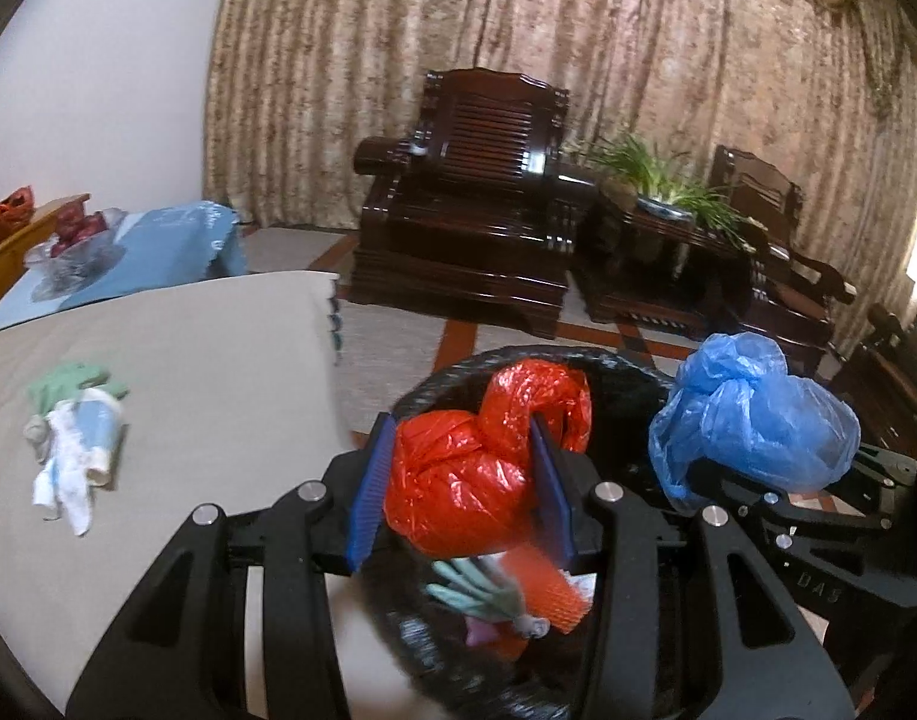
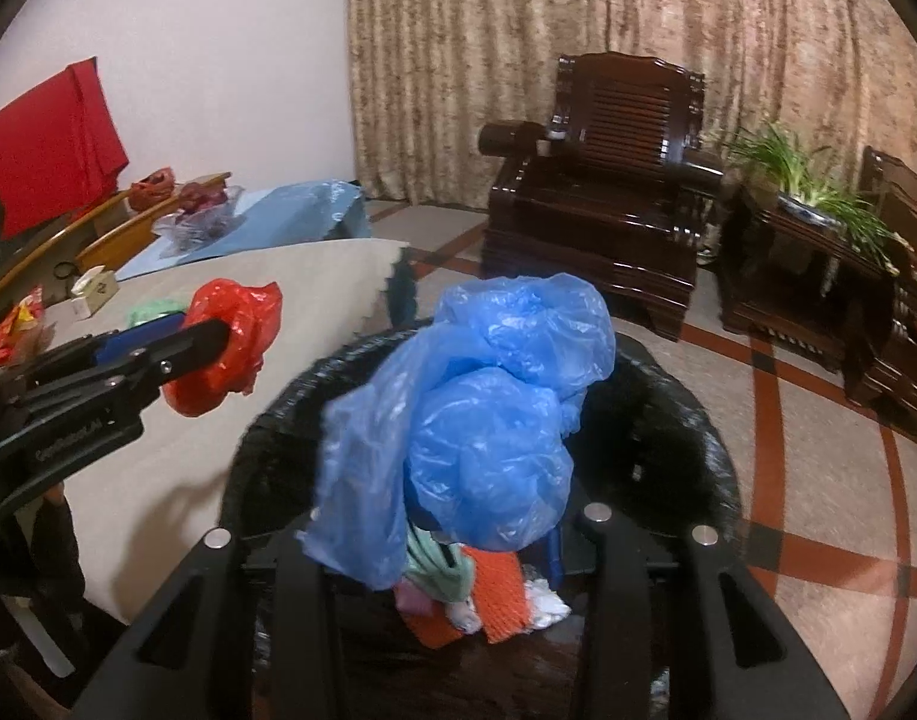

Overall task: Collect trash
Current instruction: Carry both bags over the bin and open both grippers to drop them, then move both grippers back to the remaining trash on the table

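Note:
My left gripper point(image 1: 461, 480) is shut on a knotted red plastic bag point(image 1: 476, 468) and holds it over the black-lined trash bin point(image 1: 626, 378). The red bag also shows in the right wrist view point(image 2: 224, 354). My right gripper point(image 2: 458, 534) is shut on a crumpled blue plastic bag point(image 2: 482, 420) above the same bin point(image 2: 692, 420); the bag hides its fingers. The blue bag also shows in the left wrist view point(image 1: 752, 420). Inside the bin lie orange netting point(image 2: 500, 600), a green glove point(image 2: 440, 570) and white scraps. A pile of gloves and tissue point(image 1: 74, 432) lies on the beige table point(image 1: 218, 360).
A dark wooden armchair point(image 1: 476, 216), a side table with a plant point(image 1: 662, 198) and a second chair stand behind the bin. A blue-covered table with bagged fruit point(image 1: 80, 240) is at the far left. A small box point(image 2: 92, 294) and snack wrappers sit on the table's left.

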Demonstrator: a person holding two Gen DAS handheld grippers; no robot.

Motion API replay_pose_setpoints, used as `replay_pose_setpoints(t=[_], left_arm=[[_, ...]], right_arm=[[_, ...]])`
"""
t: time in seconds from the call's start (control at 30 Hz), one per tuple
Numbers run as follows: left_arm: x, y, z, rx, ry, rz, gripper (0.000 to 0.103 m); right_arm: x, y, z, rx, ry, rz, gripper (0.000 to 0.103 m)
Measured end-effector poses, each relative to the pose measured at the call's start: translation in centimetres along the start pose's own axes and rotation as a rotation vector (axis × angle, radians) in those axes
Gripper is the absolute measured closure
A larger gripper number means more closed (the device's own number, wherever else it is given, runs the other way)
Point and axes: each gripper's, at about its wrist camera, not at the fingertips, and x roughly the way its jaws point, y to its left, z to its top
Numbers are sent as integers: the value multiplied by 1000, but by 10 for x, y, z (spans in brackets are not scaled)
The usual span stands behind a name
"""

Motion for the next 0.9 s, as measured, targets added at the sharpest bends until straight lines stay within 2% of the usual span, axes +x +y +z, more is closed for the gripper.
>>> replay_pose_setpoints(t=[0.2,0.3,0.37,0.4,0.5,0.53,0.6,0.73,0.9], left_arm=[[24,-15,-1,1,42,-59,59],[34,-23,-2,5,60,-87,50],[37,-27,-2,10,66,-96,43],[37,-28,-3,14,67,-96,40],[36,-28,-3,16,61,-92,34],[35,-28,-2,14,57,-86,29],[31,-24,0,8,46,-72,25],[16,-13,5,7,16,-33,17],[-11,16,12,-16,-32,42,14]], right_arm=[[2,-16,-6,30,17,-31,61],[2,-24,-11,34,33,-47,54],[1,-28,-13,40,37,-58,37],[1,-30,-15,42,38,-67,35],[-1,-33,-17,46,33,-97,17],[-2,-33,-18,48,29,-102,15],[-5,-34,-18,50,20,-112,7],[-11,-32,-14,56,-10,-97,6],[-14,-18,0,45,-49,-61,6]])
